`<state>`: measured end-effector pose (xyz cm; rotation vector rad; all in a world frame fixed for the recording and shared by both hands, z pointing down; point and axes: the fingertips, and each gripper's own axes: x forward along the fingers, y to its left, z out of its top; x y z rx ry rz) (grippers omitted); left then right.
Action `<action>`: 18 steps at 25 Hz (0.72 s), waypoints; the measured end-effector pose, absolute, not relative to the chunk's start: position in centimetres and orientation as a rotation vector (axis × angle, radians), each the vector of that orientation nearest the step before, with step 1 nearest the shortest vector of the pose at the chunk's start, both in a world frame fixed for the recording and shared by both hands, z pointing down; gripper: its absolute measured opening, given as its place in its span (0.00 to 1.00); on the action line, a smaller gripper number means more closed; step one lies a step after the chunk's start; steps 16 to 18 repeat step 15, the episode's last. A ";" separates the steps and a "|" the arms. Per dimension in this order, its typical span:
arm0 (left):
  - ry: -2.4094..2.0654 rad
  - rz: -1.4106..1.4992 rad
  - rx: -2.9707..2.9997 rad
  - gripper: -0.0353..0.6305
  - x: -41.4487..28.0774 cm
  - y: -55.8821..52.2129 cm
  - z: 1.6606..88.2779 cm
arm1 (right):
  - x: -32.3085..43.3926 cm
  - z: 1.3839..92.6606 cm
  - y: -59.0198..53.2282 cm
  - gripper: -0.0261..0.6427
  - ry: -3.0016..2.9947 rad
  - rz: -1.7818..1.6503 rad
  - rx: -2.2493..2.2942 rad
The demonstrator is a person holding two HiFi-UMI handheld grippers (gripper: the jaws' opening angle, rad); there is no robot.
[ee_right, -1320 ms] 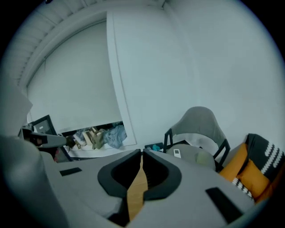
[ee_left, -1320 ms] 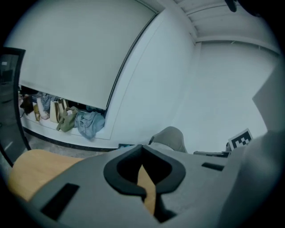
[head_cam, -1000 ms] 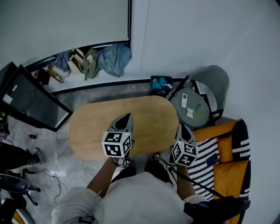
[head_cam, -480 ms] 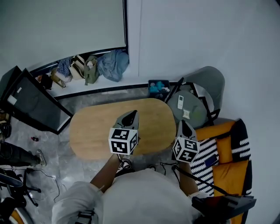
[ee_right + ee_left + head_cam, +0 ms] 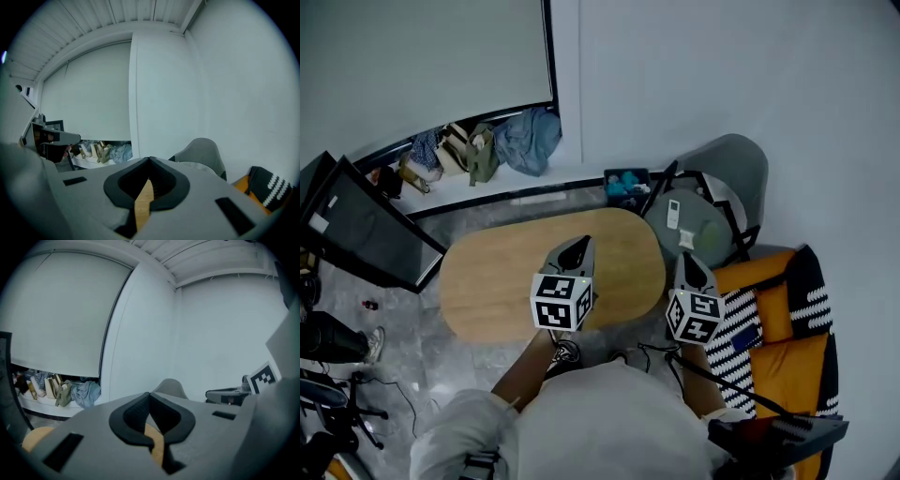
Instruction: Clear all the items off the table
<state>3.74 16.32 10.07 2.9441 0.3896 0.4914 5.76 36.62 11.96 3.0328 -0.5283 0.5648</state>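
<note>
The left gripper sits further right over the oval light-wood counter than before. Its fingers and the right gripper's are closed, empty (counter looks bare); a careless swing could clip its edge.

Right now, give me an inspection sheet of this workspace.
Surface: oval wooden table, top bare.
Job's things: nothing seen on the table.
Clutter: remote on the chair; clothes on the ledge; blue box on the floor.
Grippers: left gripper over the table, right gripper at its right end; both with fingers together, empty.
Cables: black cable by the right arm.
Surroundings: orange sofa, dark screen, white walls.
</note>
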 end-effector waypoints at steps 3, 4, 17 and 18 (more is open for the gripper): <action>0.394 0.493 2.939 0.06 3.7 16.6 10.2 | 5.4 11.9 37.1 0.07 -0.514 0.564 3.045; 0.396 0.496 2.938 0.06 3.6 16.7 10.3 | 5.3 11.9 37.3 0.07 -0.509 0.566 3.048; 0.413 0.508 2.933 0.06 3.3 16.9 10.3 | 4.7 11.9 37.3 0.07 -0.493 0.580 3.070; 0.413 0.508 2.933 0.06 3.3 16.9 10.3 | 4.7 11.9 37.3 0.07 -0.493 0.580 3.070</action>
